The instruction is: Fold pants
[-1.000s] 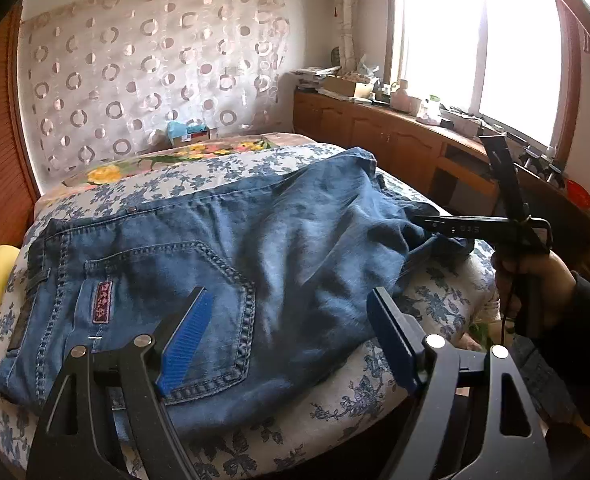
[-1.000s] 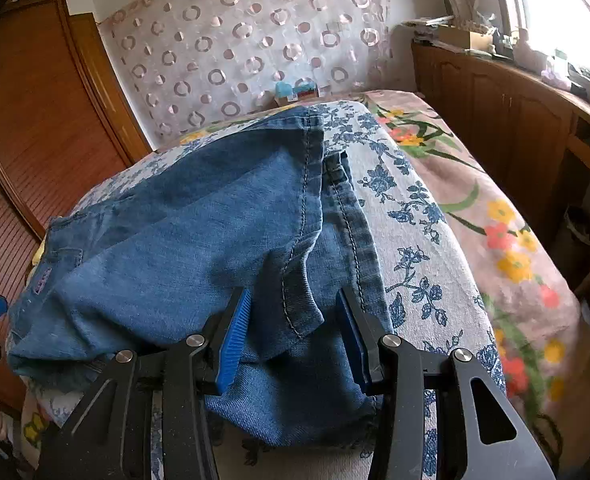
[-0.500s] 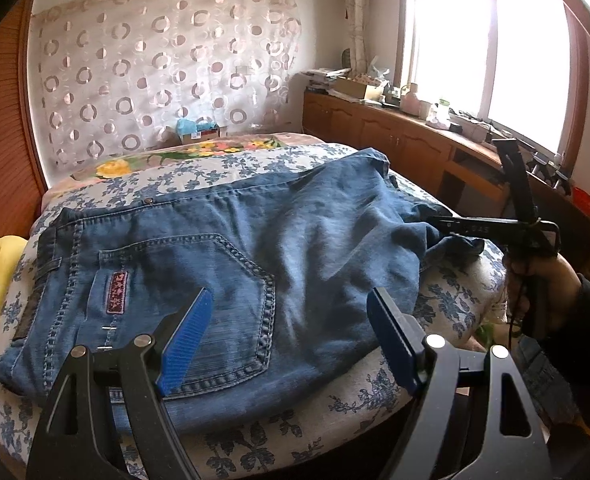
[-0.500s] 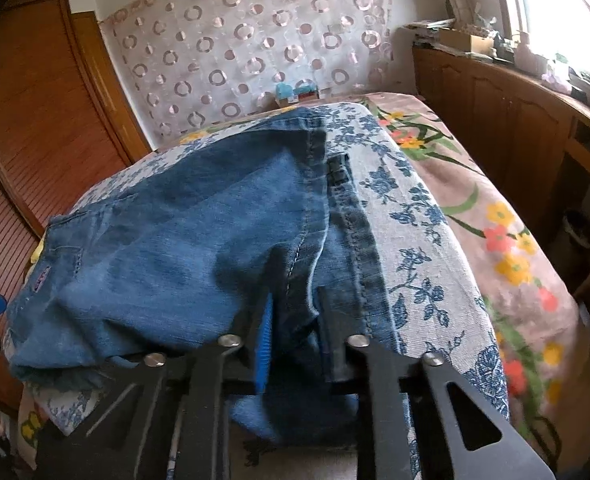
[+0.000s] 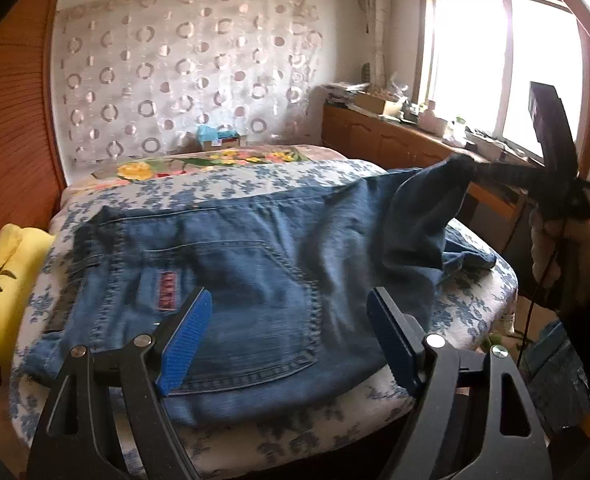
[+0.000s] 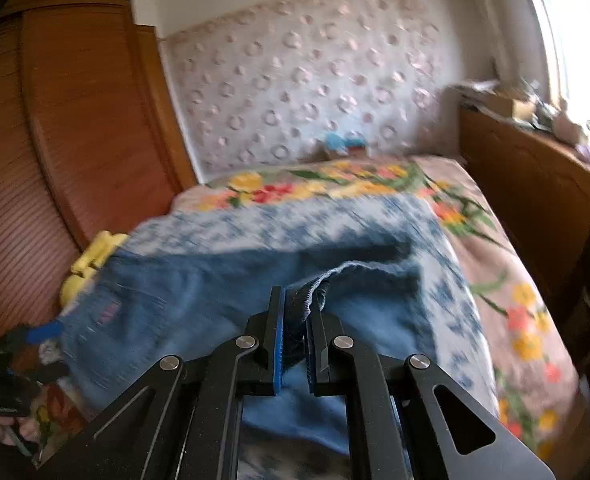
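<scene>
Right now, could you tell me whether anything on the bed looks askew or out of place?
Nothing is damaged or spilled. The jeans lie rumpled, their leg end lifted off the floral bedspread where the right gripper is closing on it.

The right-wrist view is smeared: the jeans (image 6: 199,300), bedspread (image 6: 447,312) and curtain (image 6: 295,80) lack sharp edges. Denim pinched in the right gripper (image 6: 295,320) hides the pads' inner faces. Clutter on the cabinet (image 5: 395,140) under the window is too small to identify. The window (image 5: 507,68) is blown out white.
</scene>
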A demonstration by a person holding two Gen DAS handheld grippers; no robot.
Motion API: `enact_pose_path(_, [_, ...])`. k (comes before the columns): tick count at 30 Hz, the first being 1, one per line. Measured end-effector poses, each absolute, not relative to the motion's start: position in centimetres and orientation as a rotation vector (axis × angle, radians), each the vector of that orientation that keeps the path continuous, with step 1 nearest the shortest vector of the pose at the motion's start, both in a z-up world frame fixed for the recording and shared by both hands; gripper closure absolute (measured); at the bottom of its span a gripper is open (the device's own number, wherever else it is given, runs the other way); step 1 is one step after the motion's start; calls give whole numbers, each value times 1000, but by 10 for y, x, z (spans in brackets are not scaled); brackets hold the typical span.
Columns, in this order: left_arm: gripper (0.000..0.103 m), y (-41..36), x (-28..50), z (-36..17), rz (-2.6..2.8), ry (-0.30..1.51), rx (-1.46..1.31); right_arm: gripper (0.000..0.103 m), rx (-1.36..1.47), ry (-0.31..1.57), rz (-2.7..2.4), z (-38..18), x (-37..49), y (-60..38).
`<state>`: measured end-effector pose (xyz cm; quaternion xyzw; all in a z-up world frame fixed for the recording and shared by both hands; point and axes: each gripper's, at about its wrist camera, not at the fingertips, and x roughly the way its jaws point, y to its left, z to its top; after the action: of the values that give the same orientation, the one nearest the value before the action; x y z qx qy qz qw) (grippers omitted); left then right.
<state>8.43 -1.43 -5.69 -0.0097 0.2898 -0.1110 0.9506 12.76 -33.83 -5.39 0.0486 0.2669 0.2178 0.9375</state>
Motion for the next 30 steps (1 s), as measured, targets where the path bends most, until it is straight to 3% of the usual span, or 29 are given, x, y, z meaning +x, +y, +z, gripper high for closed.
enact_pose_path(12, [23,51,60,-57,-113,558,-85,96,-7,481,725,2,114,-209])
enact_pose_path(18, [23,76,56,-65,-74,562,-123,96,-46,533,857,1,110,-154])
enact_pose_path(24, [23,83,58,-71,-68,569,-134,69,-107,590,797,-10,118,-143])
enact_pose_path(30, [23,76,66,-78,-90,583,-119,68,-129,593,720,-6,110,-157])
